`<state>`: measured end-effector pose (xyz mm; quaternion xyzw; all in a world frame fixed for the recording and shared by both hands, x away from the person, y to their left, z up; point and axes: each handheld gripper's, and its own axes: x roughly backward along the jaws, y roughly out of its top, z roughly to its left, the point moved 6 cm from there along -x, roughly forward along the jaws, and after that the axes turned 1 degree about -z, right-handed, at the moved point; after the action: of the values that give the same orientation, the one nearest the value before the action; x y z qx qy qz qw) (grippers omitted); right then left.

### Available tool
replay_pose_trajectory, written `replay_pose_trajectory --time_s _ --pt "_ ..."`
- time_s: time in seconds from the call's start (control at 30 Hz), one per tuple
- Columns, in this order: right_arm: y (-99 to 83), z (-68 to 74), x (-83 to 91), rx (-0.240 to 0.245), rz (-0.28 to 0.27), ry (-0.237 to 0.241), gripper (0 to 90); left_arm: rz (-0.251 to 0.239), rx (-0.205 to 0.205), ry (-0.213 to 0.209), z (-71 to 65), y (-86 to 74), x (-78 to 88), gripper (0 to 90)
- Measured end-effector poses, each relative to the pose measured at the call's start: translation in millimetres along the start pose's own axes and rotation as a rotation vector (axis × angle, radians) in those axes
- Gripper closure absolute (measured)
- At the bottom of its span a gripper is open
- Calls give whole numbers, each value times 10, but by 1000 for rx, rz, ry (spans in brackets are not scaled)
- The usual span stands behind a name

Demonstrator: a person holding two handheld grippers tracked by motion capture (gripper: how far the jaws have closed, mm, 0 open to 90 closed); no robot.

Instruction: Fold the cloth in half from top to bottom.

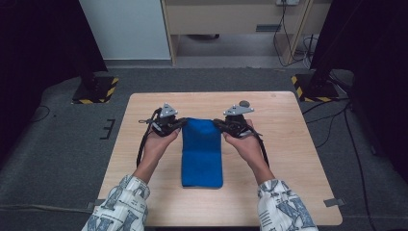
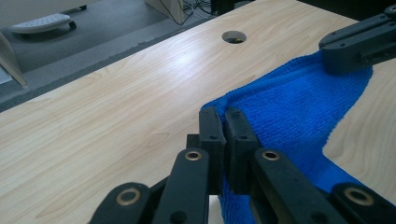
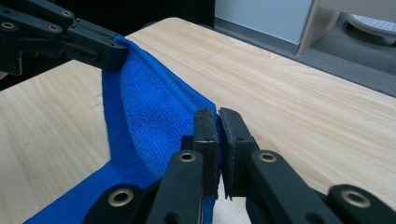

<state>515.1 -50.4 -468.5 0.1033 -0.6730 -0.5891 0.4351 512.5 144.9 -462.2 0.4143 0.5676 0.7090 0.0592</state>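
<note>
A blue towel (image 1: 202,151) lies lengthwise on the middle of the wooden table (image 1: 284,144), folded into a narrow strip. Its far end is lifted off the wood. My left gripper (image 1: 182,123) is shut on the far left corner of the towel (image 2: 299,107); the cloth edge is pinched between its pads (image 2: 224,126). My right gripper (image 1: 217,123) is shut on the far right corner, the towel (image 3: 144,116) caught between its pads (image 3: 217,126). The far edge hangs stretched between the two grippers. Each gripper view also shows the other gripper's jaws clamped on the opposite corner.
A small round hole (image 2: 234,36) sits in the tabletop near its far edge. Dark stands with yellow-black striped feet (image 1: 94,89) flank the table on the grey floor. A pale cabinet (image 1: 231,19) and cables stand beyond.
</note>
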Motion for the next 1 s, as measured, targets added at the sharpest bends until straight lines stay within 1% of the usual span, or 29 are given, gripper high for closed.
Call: replay_pose_trajectory --time_s 0.03,0.07,0.1,0.17,0.3,0.37,0.5,0.63,0.67,0.77,0.8,0.9,1.0 --pt "-10 19 13 2 -5 4 864 -3 -12 -5 -30 -21 43 867" --pt "-10 19 13 2 -5 4 864 -3 -12 -5 -30 -21 43 867" --pt "-39 59 43 4 -5 15 863 -2 -18 -6 -40 -35 62 866" --pt "-67 87 67 9 -6 24 863 -2 -19 -13 -56 -62 94 866" --pt "-134 142 104 16 -6 41 863 -6 -30 -27 -117 -123 146 865" --pt "-166 159 112 19 -5 44 863 -11 -28 -43 -176 -188 174 865" --pt "-224 184 116 21 3 54 862 -11 -31 -54 -218 -234 195 865" --pt "-296 229 142 16 2 67 861 -19 -29 -70 -280 -285 256 866" --pt "-296 229 142 16 2 67 861 -19 -29 -70 -280 -285 256 865" --pt "-358 260 191 17 4 77 861 -13 -41 -86 -351 -350 286 865" --pt "-358 260 191 17 4 77 861 -13 -41 -86 -351 -350 286 865" --pt "-433 294 236 27 14 88 860 -7 -41 -95 -392 -409 289 865" --pt "-459 312 248 27 18 90 860 1 -39 -101 -418 -467 283 865"
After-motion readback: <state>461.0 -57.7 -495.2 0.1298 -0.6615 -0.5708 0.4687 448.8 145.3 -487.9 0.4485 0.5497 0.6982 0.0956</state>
